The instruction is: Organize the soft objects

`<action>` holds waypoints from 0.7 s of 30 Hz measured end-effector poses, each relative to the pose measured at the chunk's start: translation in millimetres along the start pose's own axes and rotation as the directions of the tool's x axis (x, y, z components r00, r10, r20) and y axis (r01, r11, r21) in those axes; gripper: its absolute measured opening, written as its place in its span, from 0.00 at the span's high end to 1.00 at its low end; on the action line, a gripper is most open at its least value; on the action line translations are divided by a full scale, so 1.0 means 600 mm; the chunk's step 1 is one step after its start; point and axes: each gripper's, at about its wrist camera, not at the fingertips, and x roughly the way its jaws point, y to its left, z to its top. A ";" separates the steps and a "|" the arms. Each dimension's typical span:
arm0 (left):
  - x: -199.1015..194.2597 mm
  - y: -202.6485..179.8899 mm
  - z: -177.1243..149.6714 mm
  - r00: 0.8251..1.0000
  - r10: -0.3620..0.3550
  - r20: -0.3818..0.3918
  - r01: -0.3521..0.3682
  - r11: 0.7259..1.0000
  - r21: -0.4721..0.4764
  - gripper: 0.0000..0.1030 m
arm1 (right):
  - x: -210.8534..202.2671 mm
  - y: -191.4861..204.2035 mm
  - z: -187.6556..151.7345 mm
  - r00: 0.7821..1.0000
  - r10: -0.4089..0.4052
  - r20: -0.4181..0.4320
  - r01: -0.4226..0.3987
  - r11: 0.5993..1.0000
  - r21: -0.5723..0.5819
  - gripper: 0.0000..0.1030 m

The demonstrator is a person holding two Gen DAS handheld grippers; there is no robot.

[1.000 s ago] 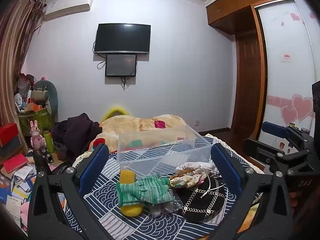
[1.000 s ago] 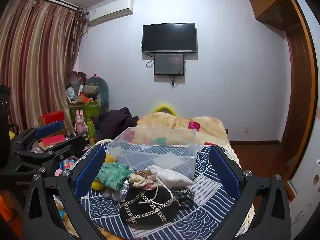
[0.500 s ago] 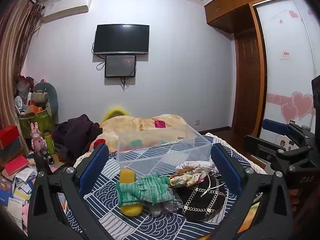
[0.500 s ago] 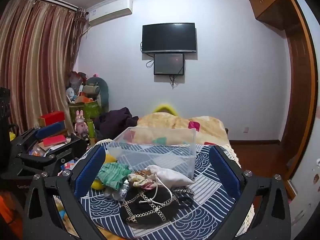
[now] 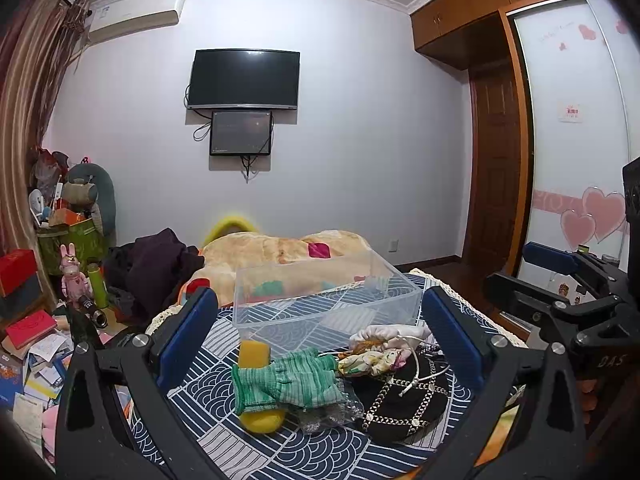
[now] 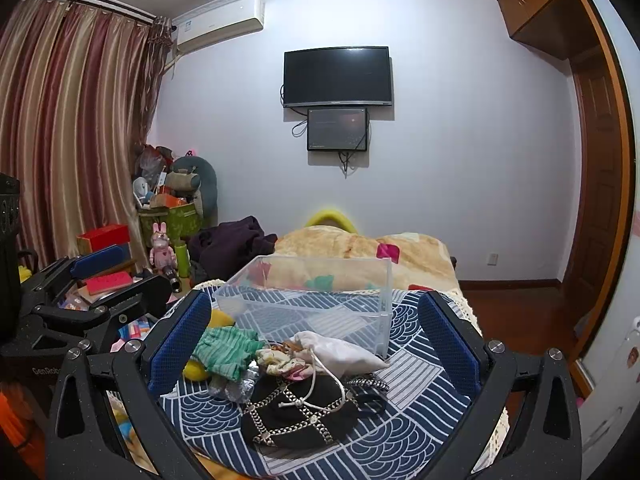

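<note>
We hold our left gripper point(image 5: 320, 332) and right gripper point(image 6: 314, 330) above the near end of the navy wave-patterned cloth point(image 6: 404, 436), both with jaws wide apart and gripping nothing. The clear rectangular plastic bin point(image 6: 316, 300) sits on the cloth at the far side, its long axis running left to right. Just near of it lies the pile: a green striped knit glove point(image 5: 292, 378) lengthwise left to right over a yellow sponge point(image 5: 256, 360), a white drawstring pouch point(image 6: 340, 354) pointing right, and a black chain-trimmed hat point(image 6: 304, 416) nearest us.
</note>
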 end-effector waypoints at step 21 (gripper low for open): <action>0.001 -0.001 -0.003 1.000 -0.010 -0.003 0.010 1.000 -0.006 0.00 | 0.000 0.001 -0.001 1.000 0.003 0.002 -0.003 1.000 0.003 0.00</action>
